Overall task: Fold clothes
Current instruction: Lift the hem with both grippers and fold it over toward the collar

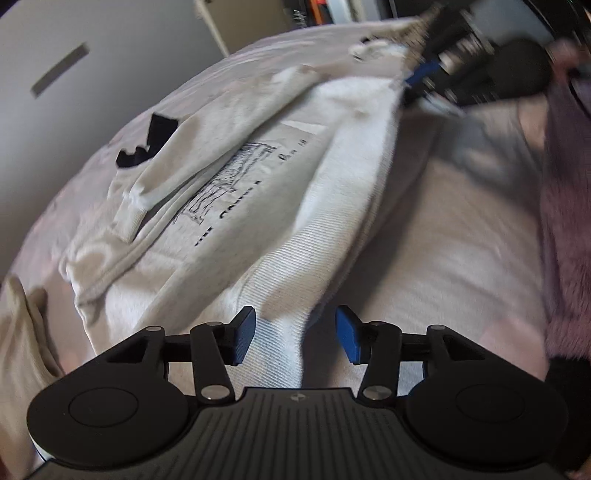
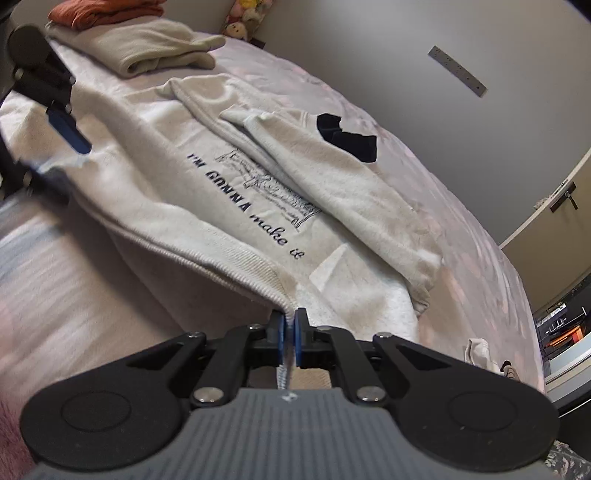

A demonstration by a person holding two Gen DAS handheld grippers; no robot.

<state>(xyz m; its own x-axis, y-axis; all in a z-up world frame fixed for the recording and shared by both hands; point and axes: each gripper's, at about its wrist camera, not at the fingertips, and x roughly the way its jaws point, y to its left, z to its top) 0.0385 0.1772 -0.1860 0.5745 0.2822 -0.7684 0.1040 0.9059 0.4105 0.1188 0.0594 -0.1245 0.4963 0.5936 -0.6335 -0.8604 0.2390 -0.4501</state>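
Right gripper (image 2: 290,334) clamped on sweatshirt (image 2: 229,206) hem (left gripper (image 1: 295,334) agape)

Right tool (image 1: 424,79) motion-blurred; sweatshirt (image 1: 229,206) print half-covered.

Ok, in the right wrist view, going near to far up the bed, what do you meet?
Right gripper shut on the sweatshirt hem → printed text → folded sleeve → dark patch → folded cream garment → orange garment.
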